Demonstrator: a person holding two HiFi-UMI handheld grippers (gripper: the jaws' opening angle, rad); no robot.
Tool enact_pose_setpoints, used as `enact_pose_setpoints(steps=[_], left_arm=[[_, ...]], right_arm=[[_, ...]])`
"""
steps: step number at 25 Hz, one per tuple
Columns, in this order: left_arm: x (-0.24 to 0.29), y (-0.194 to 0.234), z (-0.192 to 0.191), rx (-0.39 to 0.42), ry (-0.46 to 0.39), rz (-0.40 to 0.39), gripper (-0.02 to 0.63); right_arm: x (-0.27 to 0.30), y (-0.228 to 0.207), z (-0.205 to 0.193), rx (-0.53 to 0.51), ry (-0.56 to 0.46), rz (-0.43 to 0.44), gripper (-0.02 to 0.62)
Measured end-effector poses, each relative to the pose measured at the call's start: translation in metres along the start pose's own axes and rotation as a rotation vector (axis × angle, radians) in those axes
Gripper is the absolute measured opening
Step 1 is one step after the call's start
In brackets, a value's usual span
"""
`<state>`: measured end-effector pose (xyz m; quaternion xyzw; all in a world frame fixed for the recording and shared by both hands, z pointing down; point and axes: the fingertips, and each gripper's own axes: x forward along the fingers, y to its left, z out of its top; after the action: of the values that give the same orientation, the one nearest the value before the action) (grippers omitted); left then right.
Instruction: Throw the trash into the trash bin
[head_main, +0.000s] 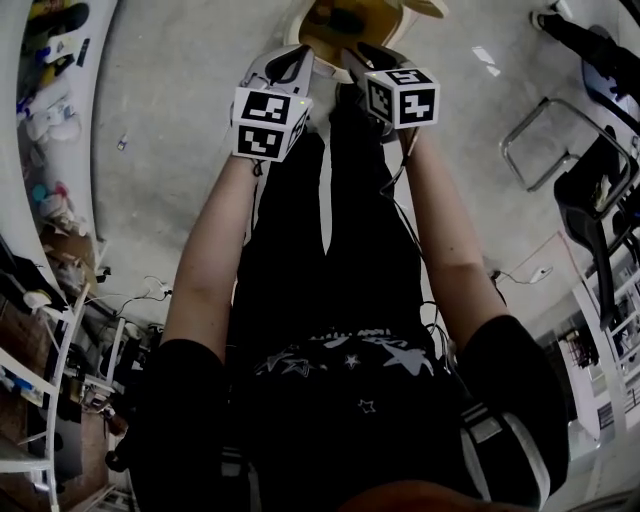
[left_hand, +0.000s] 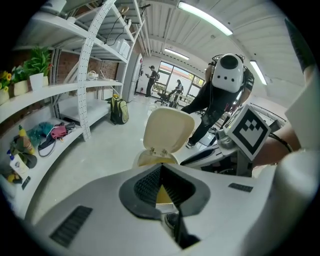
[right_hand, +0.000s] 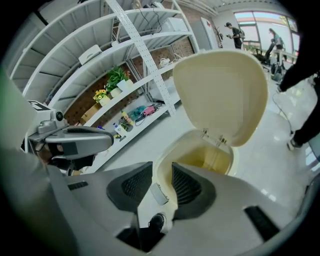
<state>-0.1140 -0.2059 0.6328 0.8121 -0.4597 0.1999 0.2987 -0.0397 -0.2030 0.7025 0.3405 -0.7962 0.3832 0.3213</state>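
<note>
Hovering above the cream trash bin (right_hand: 162, 167), whose hinged lid (right_hand: 220, 95) stands upright, the person's right gripper (right_hand: 162, 164) has its jaws spread wide with nothing pressed between the pads. In the gap shows a small pale flat piece (right_hand: 157, 193) against the bin's front; whether it is trash on its way down or a fitting on the bin cannot be told. The left gripper (left_hand: 161, 165) is clenched, its ribbed tips meeting and holding nothing, only the bin's yellow inside visible past them. No other trash is in sight in either gripper or on the floor (head_main: 180, 120) around the bin, so it is probably already inside, though the bin's bottom is hidden from every view. If that pale piece is the trash, it looks light, thin and fairly stiff, easy to lose from a loose pinch; it would best be taken across its narrow sides, well into the ribbed pads. The bin itself seems light plastic and could shift if a gripper knocks the rim or the raised lid.
</note>
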Motion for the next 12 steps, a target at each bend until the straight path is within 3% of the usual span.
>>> enact_pose_setpoints(steps=[12], left_arm=[[-0.073,-0.03,0.063,0.016,-0.096,-0.011,0.009]], right_arm=[[-0.096,0.039,0.059,0.006,-0.156,-0.048,0.11]])
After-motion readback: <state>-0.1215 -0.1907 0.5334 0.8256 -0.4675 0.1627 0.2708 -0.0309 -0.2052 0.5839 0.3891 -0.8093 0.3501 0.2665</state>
